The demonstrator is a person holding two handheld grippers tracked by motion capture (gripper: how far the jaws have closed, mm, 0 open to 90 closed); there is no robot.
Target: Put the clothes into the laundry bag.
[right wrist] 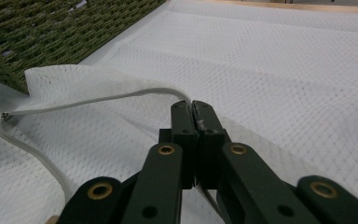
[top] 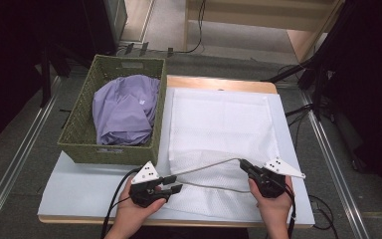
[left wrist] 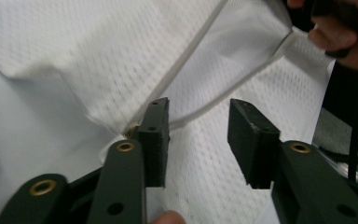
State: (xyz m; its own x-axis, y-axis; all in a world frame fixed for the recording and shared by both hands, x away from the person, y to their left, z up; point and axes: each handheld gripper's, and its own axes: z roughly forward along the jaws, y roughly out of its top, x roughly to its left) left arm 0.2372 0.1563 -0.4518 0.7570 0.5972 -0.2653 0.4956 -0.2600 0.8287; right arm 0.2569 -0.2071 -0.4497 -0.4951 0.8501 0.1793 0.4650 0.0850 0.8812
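A green woven rectangular basket (top: 79,137) sits at ten o'clock on the table, holding crumpled lilac cloth (top: 124,109).

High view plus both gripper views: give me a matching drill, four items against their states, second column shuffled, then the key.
Things:
1. left gripper
2. right gripper
3. purple cloth
4. white mesh bag

States:
A. bunched up inside the green basket
B. jaws shut on the bag's zipper edge
C. lying flat on the table, near edge lifted open
D. jaws apart, nothing pressed between them

Pairs: 1-D, 2-B, 3-A, 4-C
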